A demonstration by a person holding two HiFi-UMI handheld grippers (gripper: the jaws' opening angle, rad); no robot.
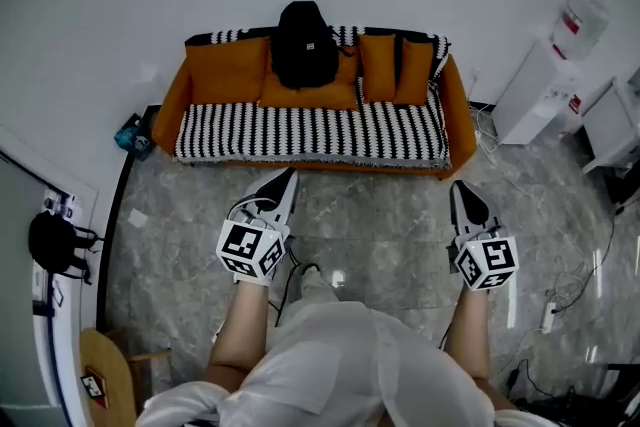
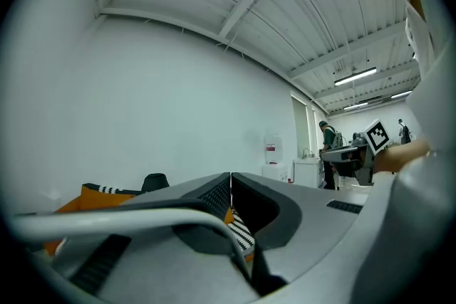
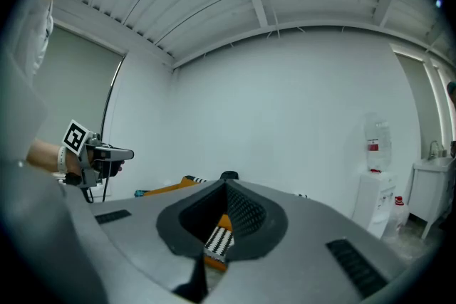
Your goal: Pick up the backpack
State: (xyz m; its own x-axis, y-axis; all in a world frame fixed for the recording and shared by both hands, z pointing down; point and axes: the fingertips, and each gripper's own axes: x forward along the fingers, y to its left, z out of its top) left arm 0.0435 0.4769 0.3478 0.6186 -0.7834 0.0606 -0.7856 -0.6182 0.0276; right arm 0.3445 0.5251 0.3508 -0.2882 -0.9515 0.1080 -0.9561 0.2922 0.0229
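Observation:
A black backpack (image 1: 305, 43) stands upright on an orange sofa (image 1: 455, 105), leaning against the back cushions left of middle. Its top shows over my jaws in the left gripper view (image 2: 155, 183) and barely in the right gripper view (image 3: 229, 174). My left gripper (image 1: 289, 175) and right gripper (image 1: 459, 186) are held level over the marble floor, a good way short of the sofa's front edge, both pointing at it. Each is shut with nothing between the jaws, which meet tip to tip in the left gripper view (image 2: 230, 176) and the right gripper view (image 3: 226, 184).
A white water dispenser (image 1: 545, 85) stands right of the sofa, a teal object (image 1: 132, 135) at its left end. Another black bag (image 1: 52, 243) hangs at the far left. Cables and a power strip (image 1: 548, 315) lie on the floor at right. A person (image 2: 328, 153) stands far off.

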